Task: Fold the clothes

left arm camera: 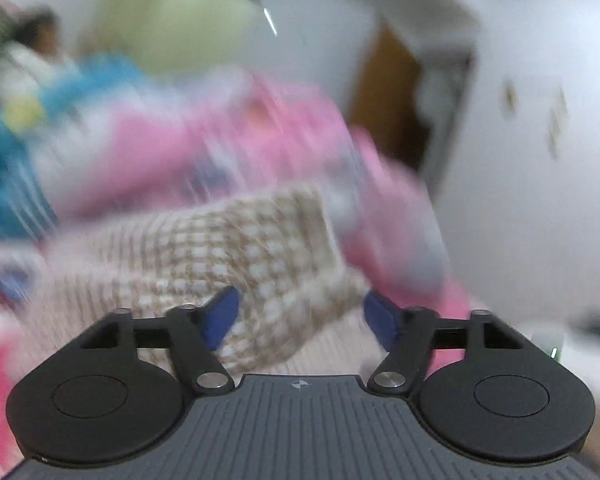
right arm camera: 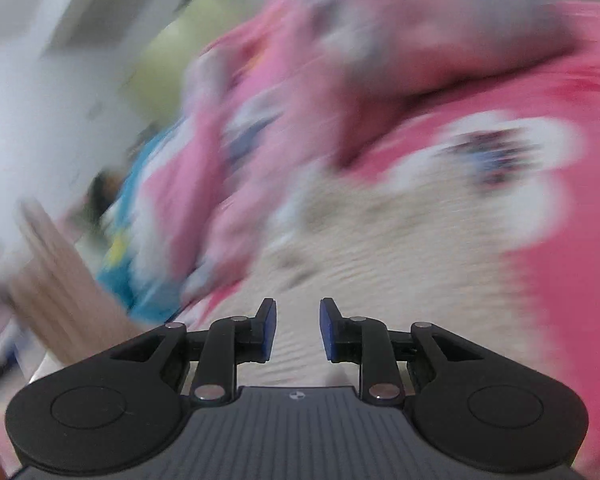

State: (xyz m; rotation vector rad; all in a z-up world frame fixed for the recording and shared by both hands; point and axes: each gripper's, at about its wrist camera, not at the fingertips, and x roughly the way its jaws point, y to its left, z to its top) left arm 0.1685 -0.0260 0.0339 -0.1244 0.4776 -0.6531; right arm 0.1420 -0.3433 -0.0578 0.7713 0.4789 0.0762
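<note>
Left wrist view, badly smeared by motion. Left gripper (left arm camera: 300,312) has its blue pads (left arm camera: 220,316) spread wide. A beige-and-white checked knit garment (left arm camera: 240,248) lies ahead of and below the fingers; its near corner sits in the gap between them, but neither pad presses on it. Gripper released, holding nothing. Beyond the knit, a heap of pink printed bedding (left arm camera: 204,148) runs across the middle of the frame. A teal-blue cloth (left arm camera: 4,160) lies at far left, with a pale yellow-green pillow-like shape (left arm camera: 172,16) above it. White wall (left arm camera: 540,220) fills the right side, with a brown door (left arm camera: 388,96) set in it.

Right wrist view, also blurred. Right gripper (right arm camera: 298,328) has its pads (right arm camera: 268,330) parallel with a narrow gap between them. Only the cream-beige cloth (right arm camera: 380,248) shows through the gap, lying below the fingers; nothing is clamped, so this one is released too. That cloth is probably the same knit garment, though the blur hides its weave. It rests on a pink spread (right arm camera: 560,300) with a white flower print (right arm camera: 500,176). Crumpled pink bedding rises behind it. The teal cloth (right arm camera: 136,216) lies to the left, beside a light wooden edge (right arm camera: 60,272)
</note>
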